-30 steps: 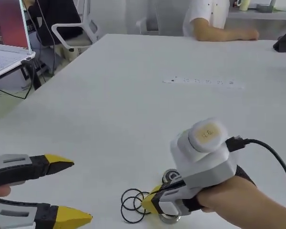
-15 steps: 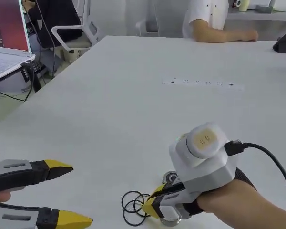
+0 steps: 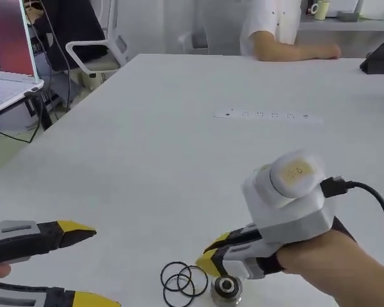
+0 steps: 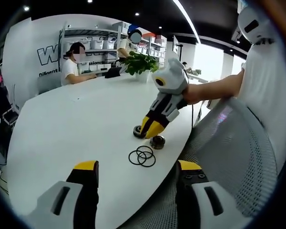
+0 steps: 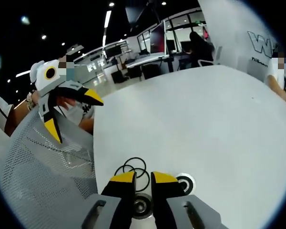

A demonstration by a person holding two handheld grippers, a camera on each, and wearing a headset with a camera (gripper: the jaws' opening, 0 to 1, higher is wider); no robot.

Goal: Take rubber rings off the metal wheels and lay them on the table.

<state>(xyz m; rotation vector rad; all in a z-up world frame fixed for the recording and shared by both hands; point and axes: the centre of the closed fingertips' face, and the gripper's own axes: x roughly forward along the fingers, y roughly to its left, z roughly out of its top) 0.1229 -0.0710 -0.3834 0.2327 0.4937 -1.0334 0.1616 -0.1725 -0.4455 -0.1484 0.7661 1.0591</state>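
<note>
Three black rubber rings (image 3: 182, 280) lie overlapping near the table's front edge. Beside them stands a metal wheel (image 3: 227, 287); whether it carries a ring I cannot tell. My right gripper (image 3: 208, 256) hovers just above the wheel and rings, yellow tips close together with nothing between them. In the right gripper view its tips (image 5: 143, 179) point over the rings (image 5: 131, 174) and two wheels (image 5: 186, 182) (image 5: 140, 205). My left gripper (image 3: 86, 265) is held open at the left, off the table edge. The left gripper view shows the rings (image 4: 142, 156), both wheels (image 4: 157, 141) (image 4: 139, 131) and the right gripper (image 4: 151, 130).
The white table (image 3: 179, 141) stretches away beyond the work. A person in white (image 3: 275, 29) sits at its far side. A laptop (image 3: 6, 57) stands on a desk at the left, with an office chair (image 3: 96, 51) behind it. A dark object (image 3: 381, 59) lies at the far right.
My right gripper has lifted up and away from the wheel, which now stands uncovered beside the rings. The left gripper has hardly moved.
</note>
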